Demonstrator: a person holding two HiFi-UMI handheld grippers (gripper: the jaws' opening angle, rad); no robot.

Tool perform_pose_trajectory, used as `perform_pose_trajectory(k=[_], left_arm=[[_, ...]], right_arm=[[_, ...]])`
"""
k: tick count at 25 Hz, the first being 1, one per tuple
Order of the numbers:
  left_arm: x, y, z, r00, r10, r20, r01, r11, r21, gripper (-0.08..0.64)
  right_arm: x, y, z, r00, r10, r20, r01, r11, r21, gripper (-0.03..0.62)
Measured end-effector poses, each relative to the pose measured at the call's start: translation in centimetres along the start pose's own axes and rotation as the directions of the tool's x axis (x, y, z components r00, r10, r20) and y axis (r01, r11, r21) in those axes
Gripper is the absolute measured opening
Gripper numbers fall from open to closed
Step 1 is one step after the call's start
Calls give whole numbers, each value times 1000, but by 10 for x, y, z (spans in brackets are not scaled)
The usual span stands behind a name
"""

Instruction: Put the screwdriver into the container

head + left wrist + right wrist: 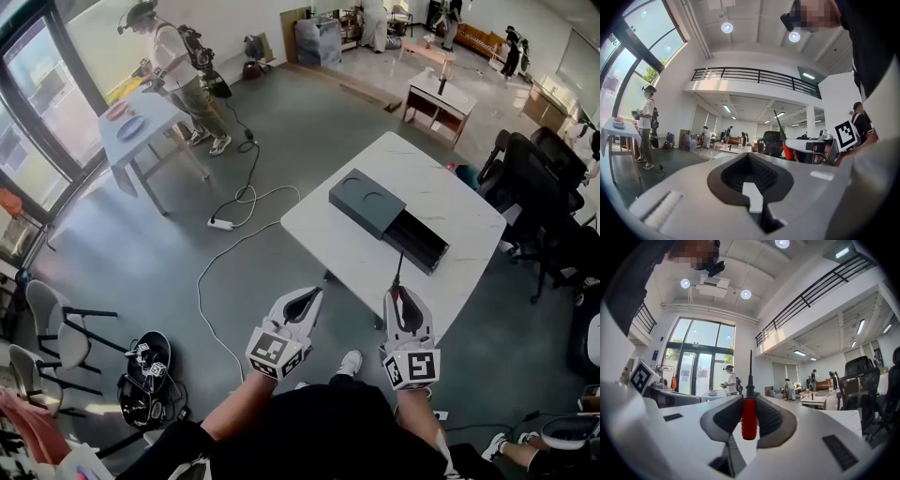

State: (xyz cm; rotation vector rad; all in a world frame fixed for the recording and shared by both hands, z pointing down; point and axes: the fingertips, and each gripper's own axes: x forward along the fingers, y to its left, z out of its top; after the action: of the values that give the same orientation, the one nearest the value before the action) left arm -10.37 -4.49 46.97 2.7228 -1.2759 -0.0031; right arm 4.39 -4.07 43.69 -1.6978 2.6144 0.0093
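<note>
Red plastic-handled screwdriver (749, 420) sits clamped in the right gripper (749, 401), black shaft pointing ahead, likely to slide straight into the dark grey box container (367, 204) with its drawer open, centre right on the white table (328, 239), while the left gripper (750, 176) hangs closed, empty.

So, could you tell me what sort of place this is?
Probably a large open workshop or lab hall: grey concrete floor, white work tables, black office chairs, a black-railed mezzanine.
</note>
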Motion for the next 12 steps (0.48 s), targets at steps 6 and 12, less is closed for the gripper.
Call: perform_pose_trajectory(k=[6, 12], left_arm=[[42, -3, 1, 1000, -8, -6, 8, 1000, 11, 8], [84, -4, -3, 1000, 4, -29, -4, 1000, 17, 8]], right_arm=[[15, -38, -7, 1000, 2, -18, -1, 1000, 11, 87], [29, -80, -18, 1000, -8, -28, 9, 999, 38, 87]])
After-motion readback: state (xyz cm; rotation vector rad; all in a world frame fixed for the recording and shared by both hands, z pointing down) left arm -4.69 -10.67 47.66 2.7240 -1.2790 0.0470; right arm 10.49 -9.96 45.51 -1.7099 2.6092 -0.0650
